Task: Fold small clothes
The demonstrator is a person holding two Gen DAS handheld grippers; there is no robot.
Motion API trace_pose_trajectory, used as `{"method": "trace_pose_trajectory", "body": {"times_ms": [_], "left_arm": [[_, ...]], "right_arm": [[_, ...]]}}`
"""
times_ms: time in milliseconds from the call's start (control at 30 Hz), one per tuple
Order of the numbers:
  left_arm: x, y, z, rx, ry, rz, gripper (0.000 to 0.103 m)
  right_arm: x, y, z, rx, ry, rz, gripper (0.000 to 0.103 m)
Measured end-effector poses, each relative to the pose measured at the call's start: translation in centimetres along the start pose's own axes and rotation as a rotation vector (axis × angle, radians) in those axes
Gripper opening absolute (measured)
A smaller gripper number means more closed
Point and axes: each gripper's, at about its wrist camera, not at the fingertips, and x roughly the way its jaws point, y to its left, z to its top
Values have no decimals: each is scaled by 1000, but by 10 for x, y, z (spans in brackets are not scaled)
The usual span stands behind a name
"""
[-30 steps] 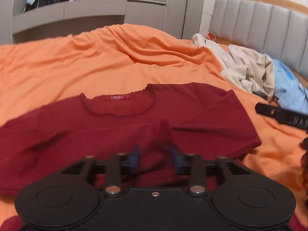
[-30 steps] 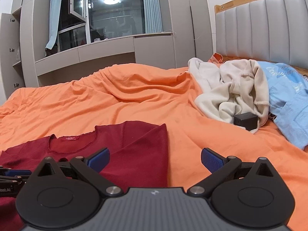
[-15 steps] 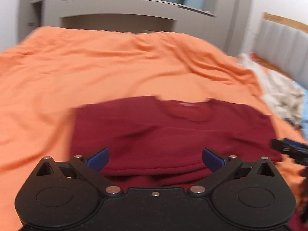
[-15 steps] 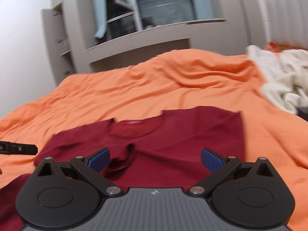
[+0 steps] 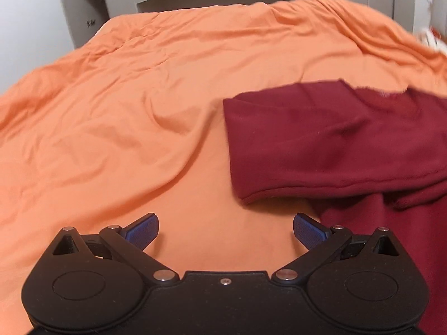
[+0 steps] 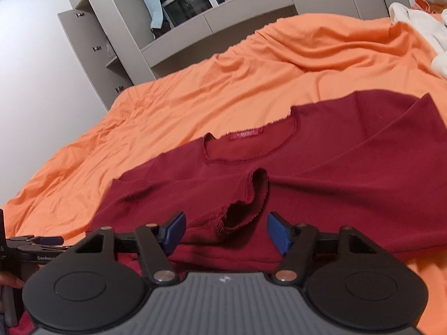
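Left gripper [image 5: 225,230] spread wide over bare orange bedsheet [image 5: 117,117], swung left off the dark red top [image 6: 321,173] since a second ago. Right gripper [image 6: 226,233] just narrowing, pads either side of the folded sleeve cuff [image 6: 243,206], not yet clamped. Top flat mid-bed beyond.

Left wrist view: dark red top [image 5: 335,139] cut off by right edge; its neckline at far right is motion-blurred. Right wrist view: neck label [image 6: 247,134] text too small to read. Pale garment [image 6: 419,22] cut by right edge. Left claw [image 6: 42,241] only partly in frame at left edge.
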Motion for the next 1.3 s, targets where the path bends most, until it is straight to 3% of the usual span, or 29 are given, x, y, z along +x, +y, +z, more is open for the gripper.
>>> {"method": "trace_pose_trajectory", "body": {"times_ms": [100,200,300,367,400,467,533,567,733,867,1067,1200,1300], "left_arm": [[7,-5,2,46,-39,45,99],[9,-5,4,44,-69,67,91],[11,-3,7,24,-81,79,75],[11,-2,7,16,-94,56,56],[10,-3,7,17,-105,45,52],[5,-5,7,30,-134,26,30],[-1,-7,8,39,-177,17,15],[-5,-9,8,42,-204,19,13],[-24,-18,11,103,-325,75,10],[-18,-24,11,150,-266,97,10],[-6,-11,10,101,-159,24,12],[-4,-2,9,67,-99,-21,24],[-8,4,9,37,-77,-45,45]], "right_arm": [[8,2,-3,0,6,-16,62],[12,2,-5,3,-2,-21,45],[15,1,-5,14,0,-24,28],[19,0,-5,19,8,-16,13],[20,1,-6,18,14,-10,11],[20,4,-6,1,11,-22,9],[17,7,-7,-17,-5,-33,8],[15,9,-7,-25,-15,-39,8],[11,14,-7,-56,-32,-50,8],[12,14,-8,-62,-17,-61,7],[14,16,-10,-86,7,-76,7],[13,15,-10,-89,16,-70,9],[10,14,-9,-85,25,-62,17]]}}
